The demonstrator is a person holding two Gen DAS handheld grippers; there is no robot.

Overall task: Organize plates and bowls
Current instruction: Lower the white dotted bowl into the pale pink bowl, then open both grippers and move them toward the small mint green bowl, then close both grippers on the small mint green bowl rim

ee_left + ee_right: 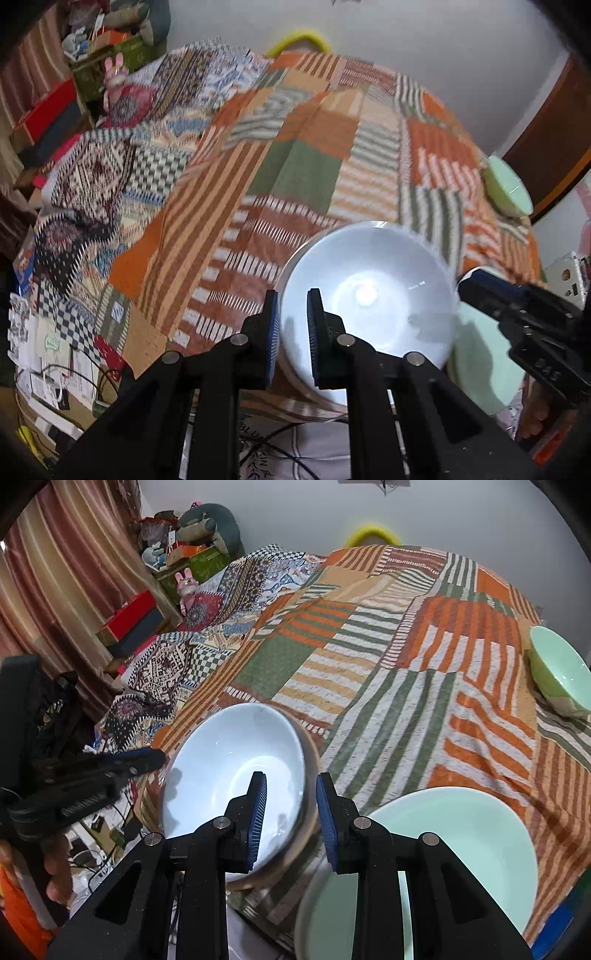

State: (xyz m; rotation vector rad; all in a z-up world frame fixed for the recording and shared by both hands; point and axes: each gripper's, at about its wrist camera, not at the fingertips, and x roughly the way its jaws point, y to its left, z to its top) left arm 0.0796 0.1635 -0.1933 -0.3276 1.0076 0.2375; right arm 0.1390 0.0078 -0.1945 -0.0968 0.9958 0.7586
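A white bowl (369,295) (236,771) hangs at the near edge of a patchwork-covered bed. My left gripper (291,325) is shut on its left rim, one finger inside and one outside. My right gripper (290,812) straddles the bowl's right rim with its jaws apart, one finger inside and one outside; it also shows in the left wrist view (517,306). A pale green plate (461,849) (484,365) lies beside the bowl on its right. A green bowl (561,672) (508,188) sits tilted at the bed's far right edge.
The striped patchwork cover (388,657) spans the bed. Boxes, a pink toy rabbit (186,585) and clutter stand at the far left by a curtain. Cables and papers (55,369) lie on the floor below the bed's near edge.
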